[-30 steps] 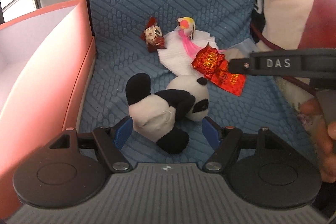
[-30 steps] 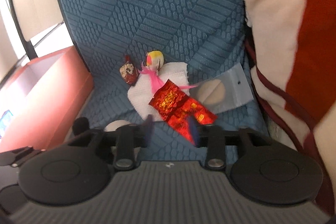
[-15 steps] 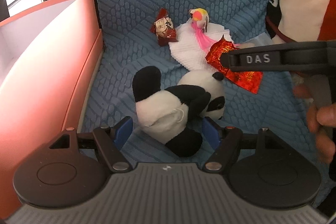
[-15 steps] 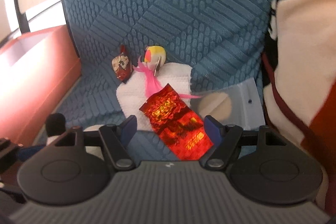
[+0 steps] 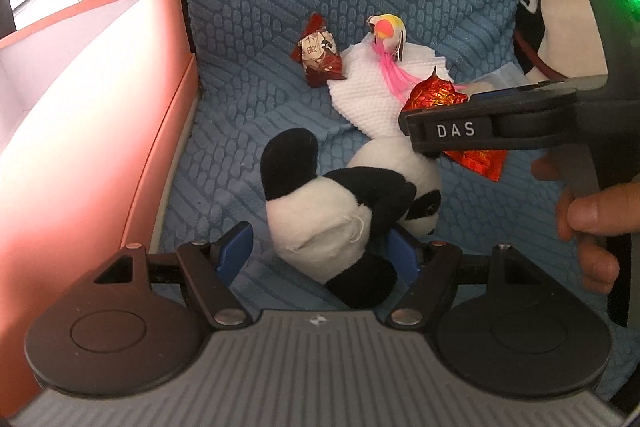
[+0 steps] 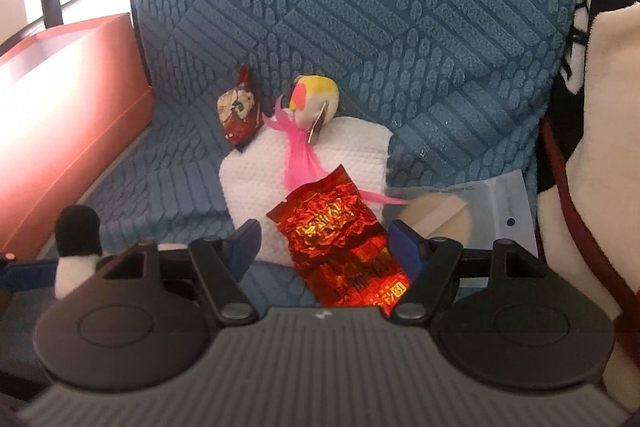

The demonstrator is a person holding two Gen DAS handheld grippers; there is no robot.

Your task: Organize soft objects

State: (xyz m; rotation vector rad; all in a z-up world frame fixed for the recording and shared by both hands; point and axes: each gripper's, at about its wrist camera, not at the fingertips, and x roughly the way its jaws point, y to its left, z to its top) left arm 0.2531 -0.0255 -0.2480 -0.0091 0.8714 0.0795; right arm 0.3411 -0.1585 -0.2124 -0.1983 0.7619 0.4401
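CHANGE: right gripper [image 6: 324, 241] jaws have just been opening, now spread astride red foil packet [image 6: 340, 239], no pinch | LEFT: left gripper [image 5: 318, 251] released, flanking panda plush [image 5: 340, 211] (beside packet) | METHOD: centre pads, then close gently.

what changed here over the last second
The right hand-held gripper has come down closer to the crinkled red foil packet and its jaws have just been opening; the packet now lies between them, not gripped. The left hand-held gripper edged closer around the black and white panda plush, jaws open. Packet, panda, white paper towel and red box stayed put.
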